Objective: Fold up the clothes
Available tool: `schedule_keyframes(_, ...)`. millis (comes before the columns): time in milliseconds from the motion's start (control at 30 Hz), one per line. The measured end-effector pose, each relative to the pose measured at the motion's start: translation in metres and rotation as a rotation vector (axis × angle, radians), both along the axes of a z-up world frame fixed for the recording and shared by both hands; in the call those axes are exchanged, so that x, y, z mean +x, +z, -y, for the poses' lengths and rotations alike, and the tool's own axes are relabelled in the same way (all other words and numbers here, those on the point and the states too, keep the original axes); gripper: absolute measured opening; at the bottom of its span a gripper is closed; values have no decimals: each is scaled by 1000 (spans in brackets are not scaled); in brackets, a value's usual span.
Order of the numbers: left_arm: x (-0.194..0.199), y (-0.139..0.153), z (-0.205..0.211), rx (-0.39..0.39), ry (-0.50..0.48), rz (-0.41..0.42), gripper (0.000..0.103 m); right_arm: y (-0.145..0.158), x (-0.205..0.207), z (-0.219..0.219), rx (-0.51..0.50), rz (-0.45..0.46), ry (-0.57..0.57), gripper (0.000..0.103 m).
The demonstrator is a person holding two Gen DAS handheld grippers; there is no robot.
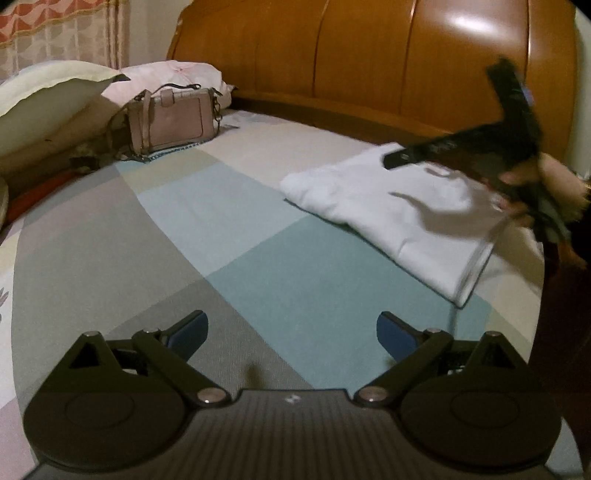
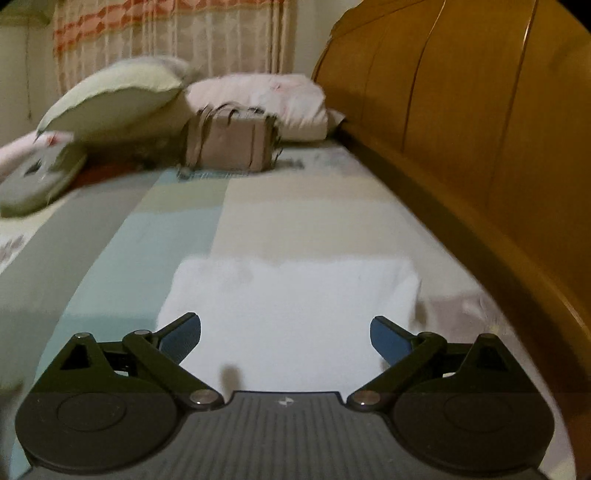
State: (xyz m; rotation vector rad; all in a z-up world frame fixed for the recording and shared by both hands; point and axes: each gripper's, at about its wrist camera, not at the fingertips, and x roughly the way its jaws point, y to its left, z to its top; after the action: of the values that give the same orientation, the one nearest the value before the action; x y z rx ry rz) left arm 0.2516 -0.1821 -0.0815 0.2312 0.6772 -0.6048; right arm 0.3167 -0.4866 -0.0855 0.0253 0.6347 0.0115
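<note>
A white garment [image 1: 399,210] lies folded into a flat rectangle on the checked bedspread [image 1: 229,236], near the headboard. My left gripper [image 1: 291,336] hangs open over bare bedspread, to the left of the garment and apart from it. In the left wrist view the right gripper [image 1: 461,147] is blurred above the garment's far side, held by a hand [image 1: 557,177]. The right wrist view shows the right gripper [image 2: 286,338] open just above the white garment [image 2: 291,317], nothing between its fingers.
A pink handbag [image 1: 171,120] stands at the far end of the bed, with pillows [image 1: 55,107] behind and beside it. The wooden headboard [image 1: 369,55] runs along the right side. A curtain [image 2: 166,33] hangs behind the pillows.
</note>
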Motion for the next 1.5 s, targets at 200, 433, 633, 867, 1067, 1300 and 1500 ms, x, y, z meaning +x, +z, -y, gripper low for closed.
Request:
schedule_keyframes(200,-2,-1,-11,14,21,19,98,-4,18,11,37,-26,-32,102)
schedule_keyframes(433,-7,0,-19,18,38,51,99,1,8,9,65,-54,-7,100)
schedule_keyframes(633,-24,6,-16,22,23,91,101,-26,-56,-23,-24,-151,48,101)
schedule_keyframes(867,-37,14,-20,-14,58,62,102,-31,-119,-33,2,-149,-10,102)
schedule_keyframes(1067,-48,20,-19,-10,70,77,102,-25,-116,-11,56,-91,-77,102)
schedule_keyframes(1300,-46,27,-25,-18,76,20,102,-27,-117,22,152,-129,-220,102)
schedule_keyframes(1500,-46,30,-24,-26,81,-12,102,1,-144,-26,126,-170,-193,103)
